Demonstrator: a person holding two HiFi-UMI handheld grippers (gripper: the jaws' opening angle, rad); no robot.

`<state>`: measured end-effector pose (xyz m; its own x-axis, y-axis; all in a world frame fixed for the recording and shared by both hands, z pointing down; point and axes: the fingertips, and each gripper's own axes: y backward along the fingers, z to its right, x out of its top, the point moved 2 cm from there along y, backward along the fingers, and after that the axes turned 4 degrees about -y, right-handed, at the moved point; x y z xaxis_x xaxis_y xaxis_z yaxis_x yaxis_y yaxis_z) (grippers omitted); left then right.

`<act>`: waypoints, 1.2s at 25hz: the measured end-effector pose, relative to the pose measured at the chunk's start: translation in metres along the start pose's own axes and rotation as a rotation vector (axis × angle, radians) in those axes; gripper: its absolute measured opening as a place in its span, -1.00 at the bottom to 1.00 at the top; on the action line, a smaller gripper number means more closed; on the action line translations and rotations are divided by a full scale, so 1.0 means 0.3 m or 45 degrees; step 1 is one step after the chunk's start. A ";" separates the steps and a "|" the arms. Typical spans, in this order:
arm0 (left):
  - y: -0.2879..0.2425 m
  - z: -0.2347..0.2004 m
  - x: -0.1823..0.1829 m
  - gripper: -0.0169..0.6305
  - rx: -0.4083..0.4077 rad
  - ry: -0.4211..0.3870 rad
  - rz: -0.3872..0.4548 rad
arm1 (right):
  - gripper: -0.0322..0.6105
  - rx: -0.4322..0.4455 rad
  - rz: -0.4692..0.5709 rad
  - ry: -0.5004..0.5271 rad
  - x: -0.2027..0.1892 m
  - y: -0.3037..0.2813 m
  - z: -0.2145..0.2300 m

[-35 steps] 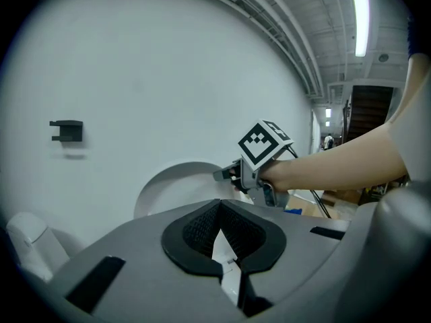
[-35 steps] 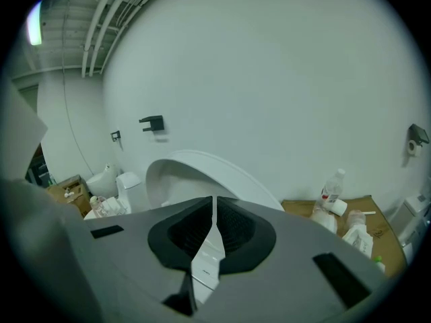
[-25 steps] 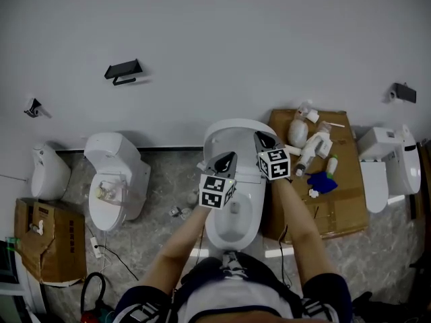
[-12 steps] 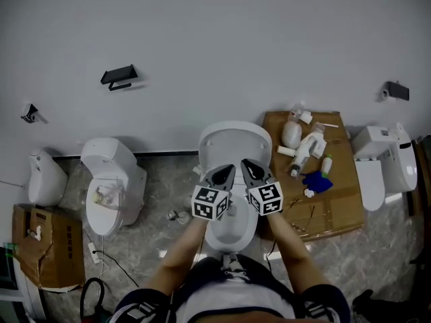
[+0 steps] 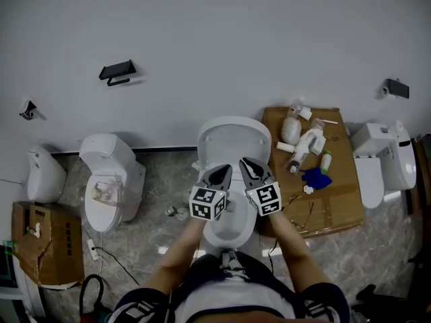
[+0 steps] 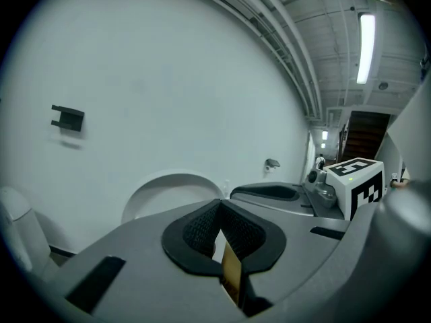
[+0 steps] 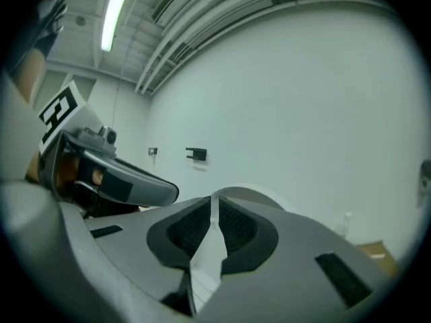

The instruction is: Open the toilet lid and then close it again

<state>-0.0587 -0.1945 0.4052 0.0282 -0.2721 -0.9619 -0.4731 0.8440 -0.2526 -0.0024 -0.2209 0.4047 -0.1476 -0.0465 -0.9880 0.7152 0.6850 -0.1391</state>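
Observation:
The white toilet stands in the middle of the head view with its lid [image 5: 234, 138] raised against the wall and the bowl [image 5: 231, 229] open below. My left gripper [image 5: 224, 171] and right gripper [image 5: 245, 163] hover side by side over the bowl, a little short of the lid, both shut with nothing between the jaws. In the left gripper view the lid [image 6: 168, 188] shows as a white arc beyond the left gripper [image 6: 219, 208], with the right gripper [image 6: 269, 192] beside it. The right gripper view shows the lid [image 7: 259, 195] past the right gripper [image 7: 213, 207].
A second toilet [image 5: 111, 180] stands to the left and a third [image 5: 385, 161] to the right. A flat cardboard sheet [image 5: 330, 200] with bottles and a blue cloth lies right of the bowl. A cardboard box [image 5: 47, 241] sits at lower left. A black holder [image 5: 116, 71] hangs on the wall.
Both grippers have drawn back from the raised lid toward me, the right one further and inward. They now sit close together over the bowl. The lid stays up.

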 end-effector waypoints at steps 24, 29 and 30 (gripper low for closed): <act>-0.068 -0.086 0.011 -0.93 0.044 -0.038 -0.026 | -0.55 -0.172 -0.566 1.186 -0.046 -0.346 0.290; -0.070 -0.097 -0.013 -0.93 0.048 -0.030 -0.042 | -0.55 -0.215 -0.660 1.194 -0.089 -0.403 0.351; -0.073 -0.100 -0.015 -0.93 0.049 -0.027 -0.044 | -0.55 -0.232 -0.668 1.192 -0.092 -0.413 0.365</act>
<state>-0.0749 -0.2256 0.4182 0.0627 -0.2919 -0.9544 -0.4375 0.8515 -0.2892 -0.0122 -0.3840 0.4418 -0.9221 0.1553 -0.3543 0.3109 0.8424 -0.4401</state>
